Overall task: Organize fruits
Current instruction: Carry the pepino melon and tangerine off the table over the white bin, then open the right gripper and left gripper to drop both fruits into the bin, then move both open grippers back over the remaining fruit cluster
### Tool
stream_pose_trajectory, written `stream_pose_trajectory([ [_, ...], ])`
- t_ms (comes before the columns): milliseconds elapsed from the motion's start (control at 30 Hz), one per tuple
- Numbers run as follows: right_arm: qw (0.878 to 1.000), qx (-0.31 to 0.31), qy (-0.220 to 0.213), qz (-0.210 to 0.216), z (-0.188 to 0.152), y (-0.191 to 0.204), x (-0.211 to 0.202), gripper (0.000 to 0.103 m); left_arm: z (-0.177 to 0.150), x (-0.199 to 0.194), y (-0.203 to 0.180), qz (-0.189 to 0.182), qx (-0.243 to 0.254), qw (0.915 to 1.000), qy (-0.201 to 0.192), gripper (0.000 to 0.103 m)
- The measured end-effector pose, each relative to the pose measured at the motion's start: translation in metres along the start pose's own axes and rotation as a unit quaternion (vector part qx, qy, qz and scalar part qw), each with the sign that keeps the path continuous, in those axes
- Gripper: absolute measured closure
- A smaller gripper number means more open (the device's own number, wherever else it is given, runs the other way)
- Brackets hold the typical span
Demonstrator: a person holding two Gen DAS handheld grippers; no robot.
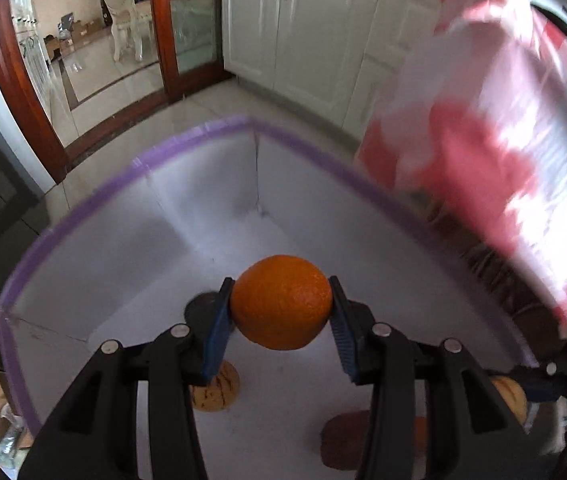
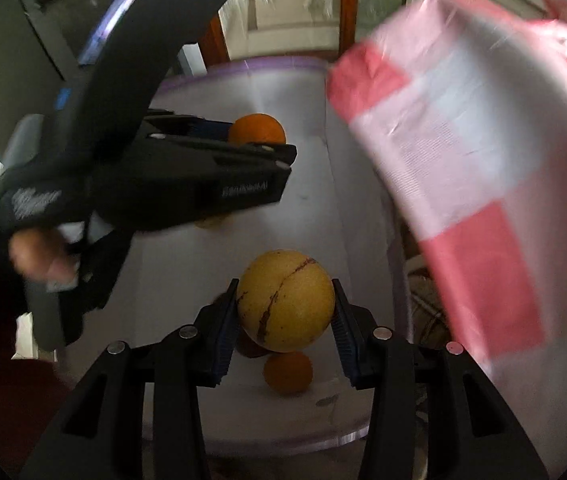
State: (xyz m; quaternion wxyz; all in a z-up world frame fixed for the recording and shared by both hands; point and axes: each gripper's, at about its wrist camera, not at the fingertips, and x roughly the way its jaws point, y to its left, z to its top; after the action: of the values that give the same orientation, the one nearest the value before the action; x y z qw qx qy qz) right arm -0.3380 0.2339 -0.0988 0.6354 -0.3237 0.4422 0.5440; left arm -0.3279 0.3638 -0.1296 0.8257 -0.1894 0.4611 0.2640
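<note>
Above, the left gripper [image 1: 281, 312] clamps an orange [image 1: 281, 302] over the white, purple-rimmed box [image 1: 83, 208]; the fruit is near-round, its slightly longer axis running pad to pad. Likewise, the right gripper [image 2: 285, 312] clamps a yellow fruit [image 2: 285, 300], its brown streak slanting upward to the right, above a second orange [image 2: 288, 372] lying on the box floor.

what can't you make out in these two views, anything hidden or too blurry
- Left wrist view: brown fruit low in the white bin, half hidden by the left gripper; kind unclear.
- Left wrist view: dark object behind a finger, unidentifiable.
- Right wrist view: pink and white bag motion-blurred; print unreadable.
- Right wrist view: lettering on the left gripper's body, blurred.
</note>
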Motion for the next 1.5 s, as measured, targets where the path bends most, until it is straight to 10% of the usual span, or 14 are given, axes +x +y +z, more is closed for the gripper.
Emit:
stream_pose_trajectory([
  [300,0.995,-0.047,0.049,-0.074,0.015,0.017,0.043,0.059,-0.002,0.045,0.012,0.003,-0.008,0.9983,0.058,0.057],
  [1000,0.986,-0.111,0.075,-0.095,-0.010,0.074,0.053,0.059,-0.010,0.060,0.010,0.043,0.001,0.9954,0.086,0.056],
  [1333,0.991,-0.092,0.019,-0.090,0.003,0.052,0.001,0.048,-0.005,0.036,0.012,0.038,-0.023,0.9980,0.045,0.029],
  [1500,0.991,-0.100,-0.070,-0.056,0.004,0.054,-0.061,0.043,0.018,-0.004,0.023,0.056,-0.054,0.9962,-0.039,0.019],
])
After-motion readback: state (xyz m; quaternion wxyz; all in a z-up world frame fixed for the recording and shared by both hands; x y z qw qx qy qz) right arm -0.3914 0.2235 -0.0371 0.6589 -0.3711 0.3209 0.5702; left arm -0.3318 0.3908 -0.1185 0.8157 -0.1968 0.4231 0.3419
